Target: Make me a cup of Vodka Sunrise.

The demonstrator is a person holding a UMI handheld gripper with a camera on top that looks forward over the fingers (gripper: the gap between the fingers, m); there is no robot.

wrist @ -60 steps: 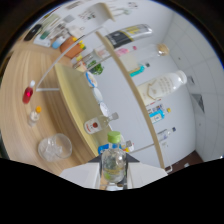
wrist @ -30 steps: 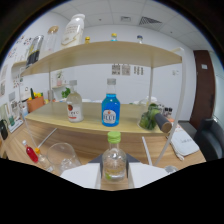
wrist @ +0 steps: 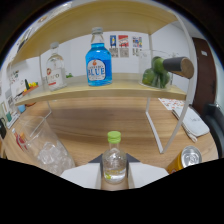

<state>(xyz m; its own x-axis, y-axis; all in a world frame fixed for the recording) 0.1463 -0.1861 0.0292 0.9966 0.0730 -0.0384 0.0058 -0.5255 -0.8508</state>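
A small clear bottle (wrist: 114,159) with a green cap stands upright between my fingers, and my gripper (wrist: 115,172) is shut on it. Just left of the fingers sits a clear glass (wrist: 46,149) holding ice cubes. Beyond them a wooden shelf (wrist: 105,90) carries a blue bottle labelled BLUE (wrist: 99,60) and, to its left, a clear bottle with a red-and-white label (wrist: 55,67).
At the shelf's right end are a green item (wrist: 154,74) and a dark bottle lying on its side (wrist: 177,65). A white shelf leg (wrist: 154,125) stands ahead right. A gold can (wrist: 187,157) sits beside the right finger, a white pad (wrist: 192,122) beyond it.
The view has swung from a steep tilt to level and drawn nearer the shelf. The small bottle has stayed held between my fingers throughout.
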